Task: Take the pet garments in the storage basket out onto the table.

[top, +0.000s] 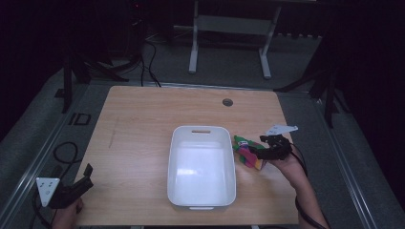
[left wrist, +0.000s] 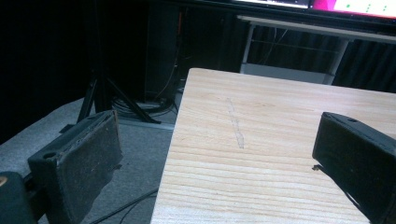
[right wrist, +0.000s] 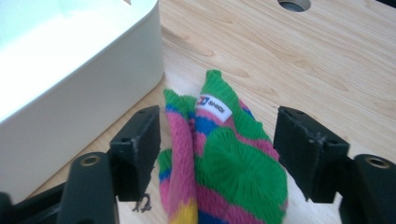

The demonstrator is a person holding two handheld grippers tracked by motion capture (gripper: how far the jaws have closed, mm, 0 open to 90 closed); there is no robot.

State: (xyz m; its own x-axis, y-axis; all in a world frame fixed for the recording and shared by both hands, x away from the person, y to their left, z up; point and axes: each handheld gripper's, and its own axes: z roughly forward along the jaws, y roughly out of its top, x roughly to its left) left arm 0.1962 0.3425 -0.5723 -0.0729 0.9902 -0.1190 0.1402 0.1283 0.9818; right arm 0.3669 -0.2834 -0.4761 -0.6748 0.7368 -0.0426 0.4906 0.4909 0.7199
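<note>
The right gripper [right wrist: 217,154] has wide jaws standing either side of a striped knitted sock [right wrist: 219,163], beside the white tub [top: 202,167]. The left gripper [left wrist: 215,158] gapes wide over the table [left wrist: 261,140] edge.

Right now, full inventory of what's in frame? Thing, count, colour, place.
table: 1, light wood, centre of the high view, with a round cable hole near its far edge
bin: 1, white, rectangular, mid-table toward the near edge, nothing visible inside
knitted socks: a bundle, count unclear, striped green, pink, blue and yellow with a small white label, on the table just right of the bin
desk frame: 1, grey metal, on the floor beyond the table
floor cables: several, black, beyond the far left corner
left gripper: 1, black, jaws open, nothing between them, at the table's near left corner
right gripper: 1, black, jaws open on either side of the socks, not yet closed
</note>
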